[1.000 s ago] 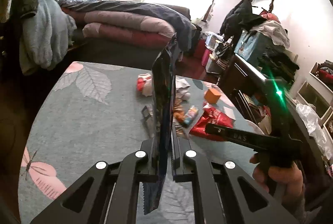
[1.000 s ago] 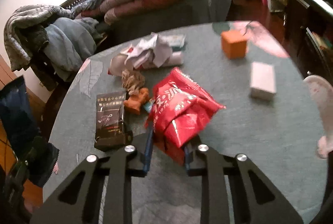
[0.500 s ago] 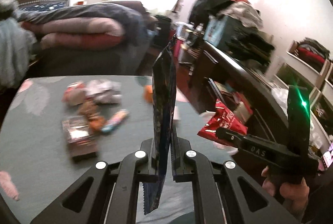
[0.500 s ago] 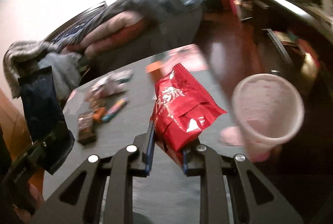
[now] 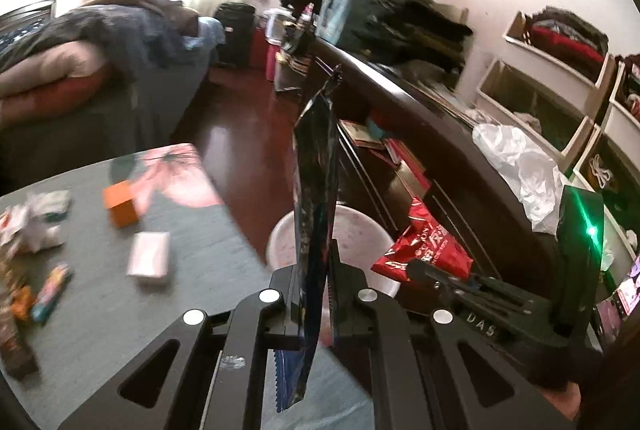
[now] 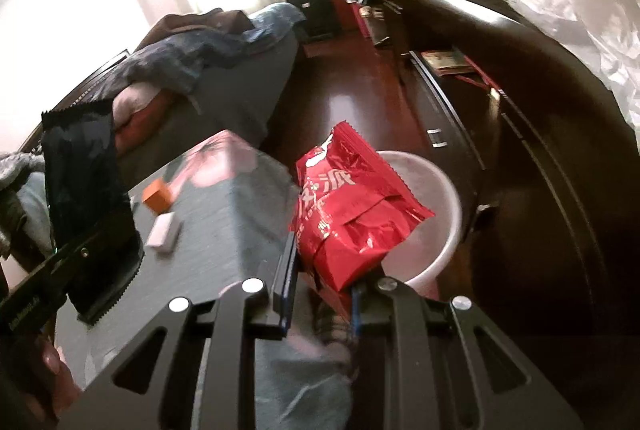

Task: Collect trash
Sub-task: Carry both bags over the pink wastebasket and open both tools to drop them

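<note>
Carrying to bin: two wrappers held, one in each gripper, both brought off the table edge toward the waste basket.
Right gripper (image 6: 318, 294): clamped on the red snack bag (image 6: 352, 214); the bag stands up between the fingers and hangs over the near rim of the white bin (image 6: 448, 190).
Left gripper (image 5: 316, 294): clamped on the dark blue wrapper (image 5: 316, 190), held edge-on and upright; its serrated lower end hangs below the fingers.
White bin: on the dark wood floor, between the table and the dark cabinet (image 6: 560, 150); its inside appears bare, though the bags cover much of it.
Step in hand: transport nearly done; release not yet made.
Next move calls for: centring the red bag over the opening and parting the right fingers, then doing the same with the blue wrapper.
Pose: both grippers point forward and slightly down, side by side; the left sits nearer the table, the right nearer the cabinet.
Table (image 5: 100, 290): grey-green floral cloth.
Remaining on table: orange block (image 5: 120, 204), white box (image 5: 149, 260), crumpled paper (image 5: 32, 226), small wrappers at the far left edge, blurred.
Risk: light foil may cling to a pad or flutter past the rim.
</note>
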